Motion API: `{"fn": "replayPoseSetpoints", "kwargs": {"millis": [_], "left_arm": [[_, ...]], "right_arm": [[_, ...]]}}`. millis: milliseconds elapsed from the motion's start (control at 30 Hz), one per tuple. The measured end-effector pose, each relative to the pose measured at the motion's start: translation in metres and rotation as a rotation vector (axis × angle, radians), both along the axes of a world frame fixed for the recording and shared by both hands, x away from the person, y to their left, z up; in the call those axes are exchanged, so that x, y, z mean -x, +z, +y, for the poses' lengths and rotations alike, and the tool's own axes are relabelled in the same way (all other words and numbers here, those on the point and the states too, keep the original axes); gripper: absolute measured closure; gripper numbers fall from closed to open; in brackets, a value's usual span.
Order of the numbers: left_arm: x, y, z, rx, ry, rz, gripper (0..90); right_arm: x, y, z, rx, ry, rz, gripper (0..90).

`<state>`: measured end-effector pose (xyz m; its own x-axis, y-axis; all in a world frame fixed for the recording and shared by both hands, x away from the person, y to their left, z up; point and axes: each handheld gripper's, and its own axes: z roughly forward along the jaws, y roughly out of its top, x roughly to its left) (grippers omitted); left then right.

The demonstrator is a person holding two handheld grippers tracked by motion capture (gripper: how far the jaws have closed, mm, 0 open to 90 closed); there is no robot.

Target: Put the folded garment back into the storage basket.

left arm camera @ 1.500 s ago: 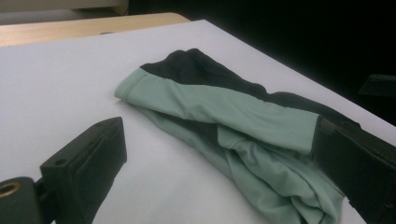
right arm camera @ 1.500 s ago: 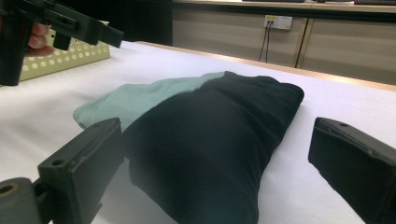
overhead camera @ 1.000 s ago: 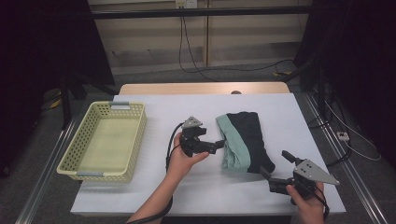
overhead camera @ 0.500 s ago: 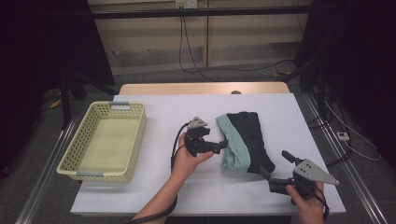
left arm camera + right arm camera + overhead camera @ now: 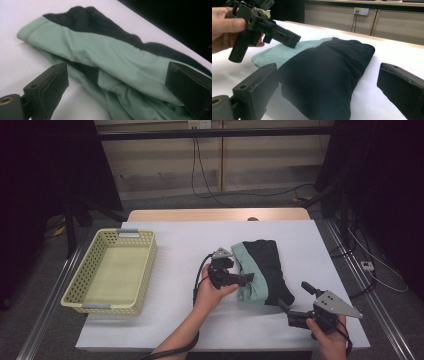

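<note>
Green-and-black folded cloth (image 5: 260, 270) is lying mid-desk (image 5: 175, 240), right of the yellow basket (image 5: 107, 270). I'm holding my left gripper (image 5: 246, 279) wide open at its green edge, right gripper (image 5: 295, 299) hanging wide open just beside its near corner.

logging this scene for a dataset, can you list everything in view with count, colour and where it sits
folded garment: 1, black and mint green, middle of the table, right of centre
basket: 1, pale yellow, left side of the table
table: 1, white top, wooden strip at the far edge
wall socket: 1, white, back wall
left gripper: 1, black, open, jaws at the garment's green edge
right gripper: 1, black with grey plate, open, near the garment's near right corner
</note>
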<state>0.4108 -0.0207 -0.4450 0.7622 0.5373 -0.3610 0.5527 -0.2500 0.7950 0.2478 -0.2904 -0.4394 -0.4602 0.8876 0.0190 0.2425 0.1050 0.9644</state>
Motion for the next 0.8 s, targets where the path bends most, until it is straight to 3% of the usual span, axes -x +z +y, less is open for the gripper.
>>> {"fn": "replayPoseSetpoints", "kwargs": {"millis": [333, 467, 633, 767, 800], "left_arm": [[0.001, -0.02, -0.004, -0.017, 0.016, 0.12, 5.2], [0.002, -0.024, -0.002, -0.001, 0.022, 0.132, 6.4], [0.003, -0.022, 0.001, -0.007, 0.012, 0.17, 19.5], [0.003, -0.019, -0.002, -0.036, 0.02, 0.19, 22.1], [0.004, -0.019, -0.003, -0.03, 0.012, 0.223, 25.9]], "right_arm": [[0.0, 0.0, -0.001, 0.0, -0.001, 0.0, 3.4], [0.0, 0.0, -0.001, 0.001, -0.002, -0.001, 3.4], [0.0, 0.0, -0.001, 0.001, -0.002, 0.0, 3.4], [0.0, 0.0, 0.0, 0.003, -0.001, 0.0, 3.4], [0.0, 0.0, 0.0, 0.003, -0.001, 0.0, 3.4]]}}
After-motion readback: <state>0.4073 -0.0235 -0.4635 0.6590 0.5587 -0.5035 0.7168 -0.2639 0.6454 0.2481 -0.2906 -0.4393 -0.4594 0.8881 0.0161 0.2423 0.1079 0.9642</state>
